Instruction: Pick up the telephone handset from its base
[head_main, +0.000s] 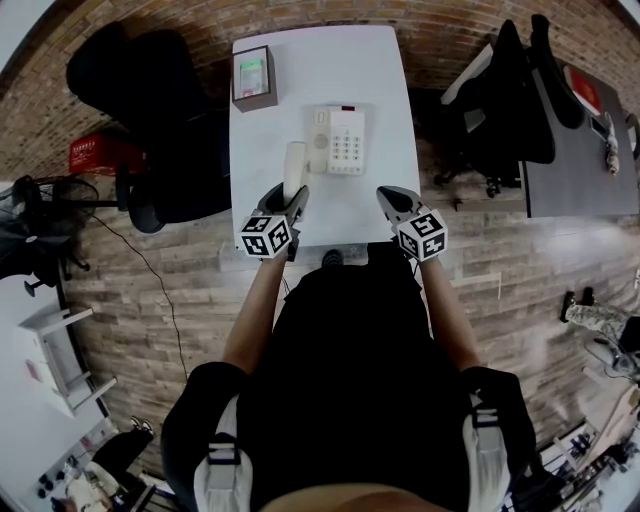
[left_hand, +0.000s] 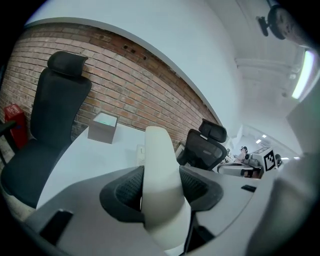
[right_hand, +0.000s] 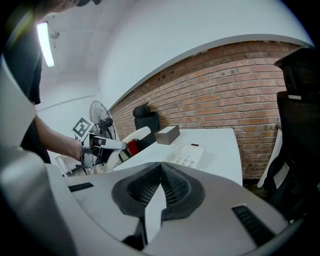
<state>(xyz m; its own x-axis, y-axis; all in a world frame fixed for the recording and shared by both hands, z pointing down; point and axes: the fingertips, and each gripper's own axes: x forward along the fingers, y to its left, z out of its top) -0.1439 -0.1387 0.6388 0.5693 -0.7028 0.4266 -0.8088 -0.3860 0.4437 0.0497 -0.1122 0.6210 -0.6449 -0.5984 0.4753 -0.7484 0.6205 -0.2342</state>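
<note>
Looking down from my head, my left gripper (head_main: 296, 192) holds the white handset (head_main: 294, 165) just left of the telephone base (head_main: 338, 140) on the white table (head_main: 330, 70), while my right gripper (head_main: 386, 194) hangs near the table's front edge. My left gripper view shows both pads clamped on the handset's middle. My right gripper view shows the jaws pressed together, with nothing between them.

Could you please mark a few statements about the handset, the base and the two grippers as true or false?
1. The left gripper grips the handset. True.
2. The handset rests on the base. False: it is off the base, at its left in the head view.
3. The right gripper has its fingers wide apart. False: they are together, with nothing between them.
4. A box stands at a far corner of the table. True.
</note>
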